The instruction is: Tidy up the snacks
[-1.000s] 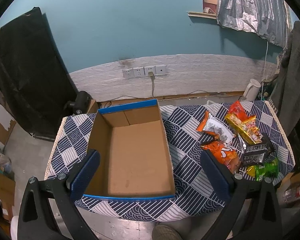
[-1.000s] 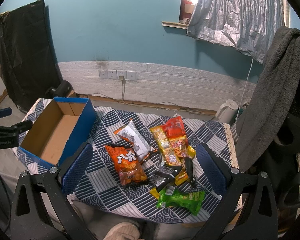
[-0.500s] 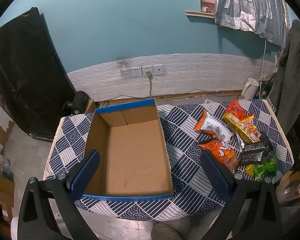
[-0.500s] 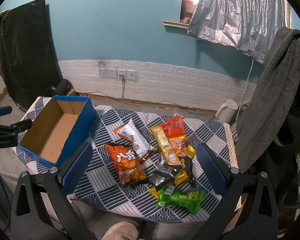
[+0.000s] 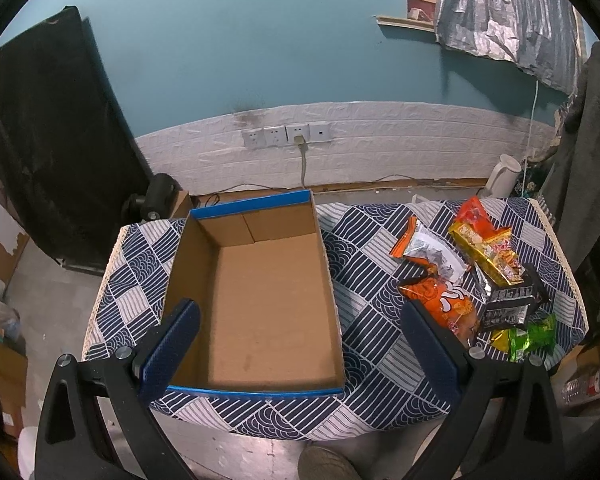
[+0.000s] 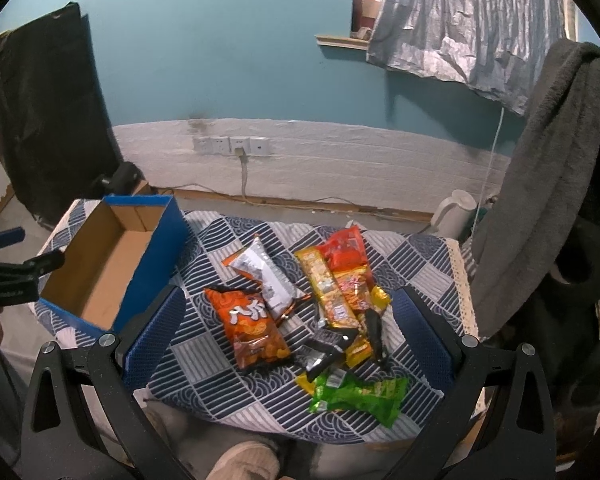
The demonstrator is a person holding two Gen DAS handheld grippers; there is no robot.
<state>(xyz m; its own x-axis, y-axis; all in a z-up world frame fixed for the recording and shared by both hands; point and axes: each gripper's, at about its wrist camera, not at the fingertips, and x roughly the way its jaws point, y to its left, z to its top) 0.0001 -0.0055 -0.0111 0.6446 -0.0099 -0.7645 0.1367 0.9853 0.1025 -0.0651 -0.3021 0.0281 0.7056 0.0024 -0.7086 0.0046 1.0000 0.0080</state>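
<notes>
Table (image 6: 432,276): covered in a navy-and-white patterned cloth; carries everything below.

Cardboard box (image 5: 260,292): blue outside, brown inside, open-topped, nothing in it. Stands on the table's left part, long axis running from the near edge toward the wall. Seen also from the right wrist at far left (image 6: 112,264).

Left gripper (image 5: 300,344): jaws spread wide, holding nothing; hovers above the near edge of the box, well apart from the snacks.

Right gripper (image 6: 288,336): jaws spread wide, holding nothing; hovers above the snack pile, which lies directly ahead between its fingers. Judged the nearer gripper for a first pick.

Snack pile, all loose on the right part of the table, apart from the box:
- Orange chip bag (image 6: 252,328): nearest the box of the front items, long axis running away from the gripper, tilted slightly leftward at the far end.
- Silver-and-white packet (image 6: 266,276): just behind the chip bag, touching or overlapping it.
- Yellow long packet (image 6: 328,292): middle of the pile, axis toward the wall.
- Red packet (image 6: 342,250): farthest back, overlapping the yellow one.
- Green packet (image 6: 360,396): nearest the front edge, long axis crosswise.
- Black wrappers (image 6: 324,350): small, between the green and yellow items.

Key relation: the box lies left of the pile, so any item goes leftward.
</notes>
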